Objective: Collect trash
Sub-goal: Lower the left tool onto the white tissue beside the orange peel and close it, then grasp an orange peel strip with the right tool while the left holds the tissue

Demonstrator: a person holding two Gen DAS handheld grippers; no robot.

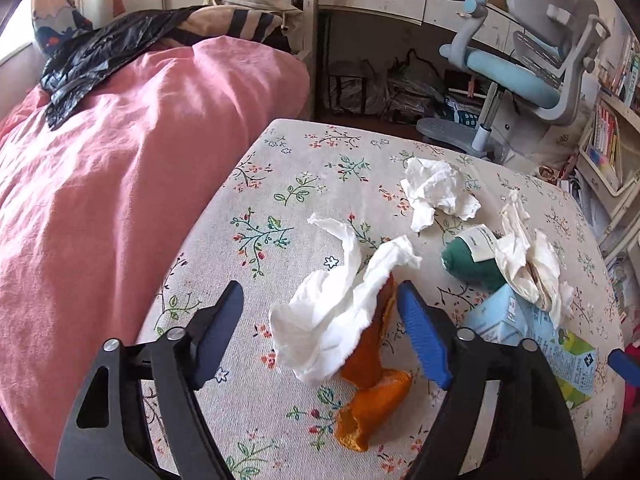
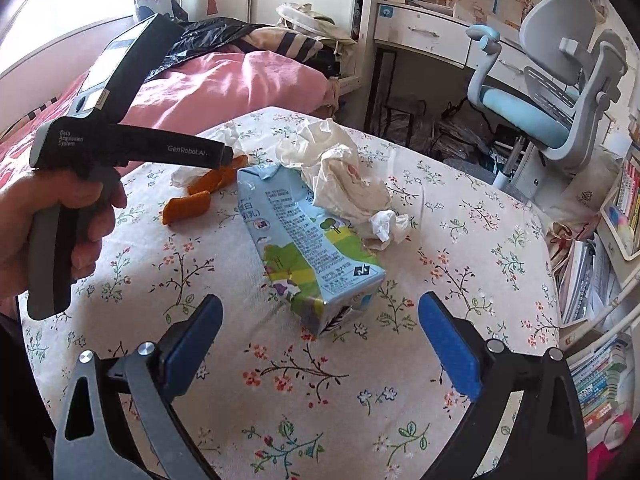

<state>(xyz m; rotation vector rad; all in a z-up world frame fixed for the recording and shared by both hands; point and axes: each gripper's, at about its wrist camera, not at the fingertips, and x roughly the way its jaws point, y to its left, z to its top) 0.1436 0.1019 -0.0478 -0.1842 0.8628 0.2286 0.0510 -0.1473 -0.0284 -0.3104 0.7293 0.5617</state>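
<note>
Orange peel [image 1: 372,392] and a white tissue [image 1: 332,320] lie between my left gripper [image 1: 320,336] pads, open, gripping nothing. Beside the peel, my right gripper [image 2: 320,344] gapes wide before the milk carton [image 2: 308,248], empty.

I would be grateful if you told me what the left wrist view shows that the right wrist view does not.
Only the left wrist view shows the dark green labelled bottle. Only the right wrist view shows the person's hand holding the left hand-held gripper's black handle. Both share the light blue milk carton, orange peel, crumpled white tissues, pink quilt and floral tablecloth.
</note>
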